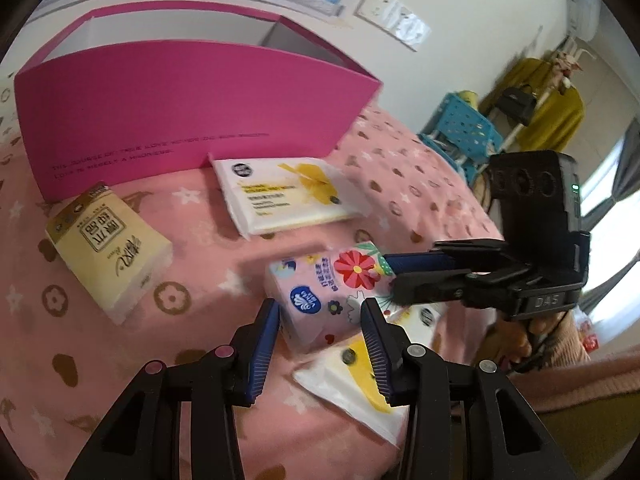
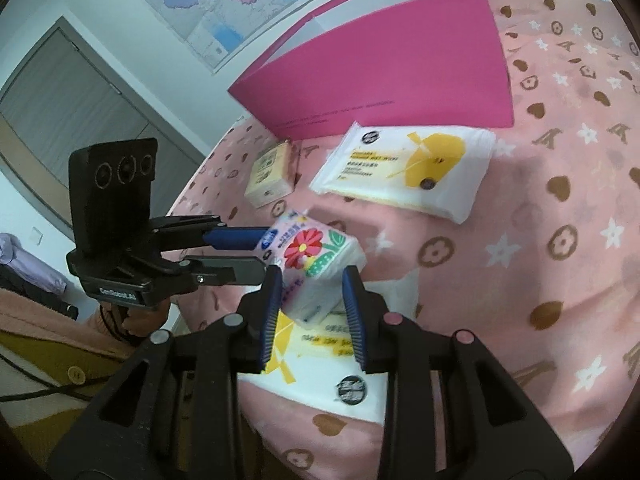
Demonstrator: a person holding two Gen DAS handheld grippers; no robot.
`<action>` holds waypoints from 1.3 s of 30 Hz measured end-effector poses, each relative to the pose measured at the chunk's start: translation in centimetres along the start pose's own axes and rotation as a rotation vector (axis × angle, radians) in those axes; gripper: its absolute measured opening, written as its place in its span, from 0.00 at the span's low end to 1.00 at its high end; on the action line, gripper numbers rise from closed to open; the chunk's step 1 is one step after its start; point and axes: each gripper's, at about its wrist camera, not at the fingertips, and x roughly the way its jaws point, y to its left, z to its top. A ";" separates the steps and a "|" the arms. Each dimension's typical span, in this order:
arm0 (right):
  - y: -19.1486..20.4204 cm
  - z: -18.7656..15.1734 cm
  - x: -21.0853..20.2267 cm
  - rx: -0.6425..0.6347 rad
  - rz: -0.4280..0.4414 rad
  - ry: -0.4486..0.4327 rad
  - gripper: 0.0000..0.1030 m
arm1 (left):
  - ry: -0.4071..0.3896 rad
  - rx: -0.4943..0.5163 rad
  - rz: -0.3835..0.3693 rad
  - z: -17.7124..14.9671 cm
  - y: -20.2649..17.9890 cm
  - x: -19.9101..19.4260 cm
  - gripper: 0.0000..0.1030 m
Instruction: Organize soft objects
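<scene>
both tongs, left (image 1: 320, 312) and right (image 2: 310, 284), clamp the floral tissue pack (image 1: 320, 296) from opposite sides.

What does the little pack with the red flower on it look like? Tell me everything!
The flowery tissue pack is a small, soft block in shiny plastic wrap, pink and white, with a big red flower, green leaves and a round blue logo. It sits tilted, partly on top of a flat white and yellow pack on the pink bedspread. The left gripper pinches one end of it and the right gripper squeezes its sides, so both hold it at once.
</scene>
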 end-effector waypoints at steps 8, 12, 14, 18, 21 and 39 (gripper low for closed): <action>-4.6 2.6 -1.1 0.135 -0.152 -0.087 0.43 | -0.060 -0.051 0.060 3.1 2.1 -0.3 0.49; -6.3 3.2 0.2 0.184 -0.120 -0.069 0.43 | -0.023 -0.066 0.082 4.4 3.1 1.2 0.49; -6.4 3.5 0.4 0.189 -0.099 -0.074 0.43 | -0.008 -0.081 0.066 4.9 3.5 1.9 0.49; -6.6 3.9 0.9 0.179 -0.074 -0.069 0.43 | 0.018 -0.066 0.065 5.5 3.4 2.9 0.49; -6.4 4.2 1.4 0.170 -0.063 -0.067 0.43 | 0.027 -0.062 0.044 5.8 3.1 3.4 0.50; -3.8 3.2 -1.2 0.113 -0.058 -0.149 0.16 | -0.039 -0.110 -0.009 5.1 2.9 1.0 0.48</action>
